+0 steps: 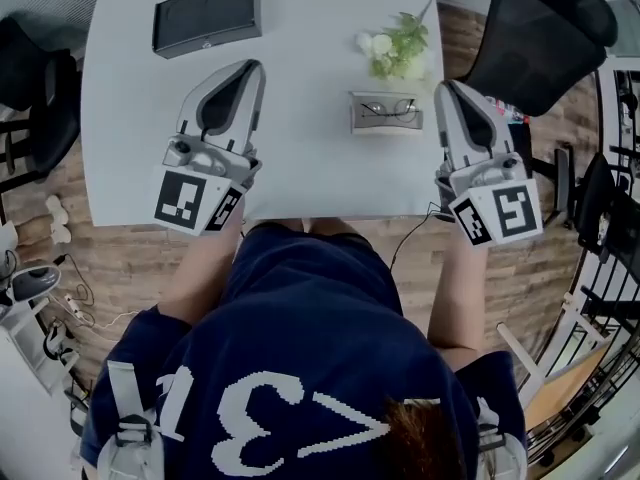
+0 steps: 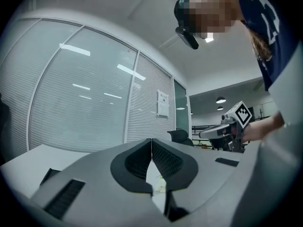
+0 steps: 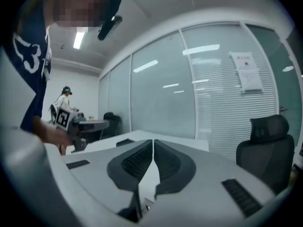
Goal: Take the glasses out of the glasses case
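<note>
clearly the glasses (image 1: 388, 109) lie crosswise in the open glasses case (image 1: 385, 124), just left of the right gripper (image 1: 447, 87); the left gripper (image 1: 252, 69) sits farther off. both grippers are clenched on nothing.

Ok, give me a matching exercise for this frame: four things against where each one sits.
1. black box
2. flowers
3. glasses
4. office chair

A. inside the grey case
B. off the table, far right
C. far left part of the table
D. on the table, just beyond the grey case

Pairs: 1-C, 2-D, 3-A, 4-B.
</note>
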Action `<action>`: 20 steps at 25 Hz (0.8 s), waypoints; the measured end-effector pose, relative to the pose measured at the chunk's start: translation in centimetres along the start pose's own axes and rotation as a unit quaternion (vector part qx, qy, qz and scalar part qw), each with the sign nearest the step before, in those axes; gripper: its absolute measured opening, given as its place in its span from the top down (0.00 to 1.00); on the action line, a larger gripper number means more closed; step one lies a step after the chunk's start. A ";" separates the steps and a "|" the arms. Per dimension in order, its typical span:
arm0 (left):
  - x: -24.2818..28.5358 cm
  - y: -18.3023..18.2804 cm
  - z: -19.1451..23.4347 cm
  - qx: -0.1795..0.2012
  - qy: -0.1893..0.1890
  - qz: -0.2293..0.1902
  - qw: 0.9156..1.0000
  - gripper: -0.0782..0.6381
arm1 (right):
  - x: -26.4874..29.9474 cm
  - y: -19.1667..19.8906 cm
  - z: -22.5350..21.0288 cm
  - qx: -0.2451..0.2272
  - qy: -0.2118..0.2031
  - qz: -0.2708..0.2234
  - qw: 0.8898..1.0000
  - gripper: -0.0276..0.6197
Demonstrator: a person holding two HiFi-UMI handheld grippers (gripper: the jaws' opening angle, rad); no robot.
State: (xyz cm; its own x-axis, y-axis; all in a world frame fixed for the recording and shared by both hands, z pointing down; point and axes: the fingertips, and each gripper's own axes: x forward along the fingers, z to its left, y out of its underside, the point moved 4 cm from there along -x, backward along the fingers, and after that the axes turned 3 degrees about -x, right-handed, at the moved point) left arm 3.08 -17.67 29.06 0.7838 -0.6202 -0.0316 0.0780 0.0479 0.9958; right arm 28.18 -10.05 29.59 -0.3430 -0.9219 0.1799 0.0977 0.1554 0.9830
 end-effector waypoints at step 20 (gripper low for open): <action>0.7 5.7 2.2 -0.029 -0.016 0.079 0.996 0.87 | 6.5 25.6 1.8 -0.293 -0.246 0.465 0.799 0.83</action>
State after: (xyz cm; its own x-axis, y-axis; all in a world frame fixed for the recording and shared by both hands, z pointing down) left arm 2.71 -19.56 34.93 0.7690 -0.6262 0.1283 -0.0079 0.1914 0.9815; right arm 26.80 -11.44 56.00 -0.1790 -0.2324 0.9560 0.8945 0.3662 0.2565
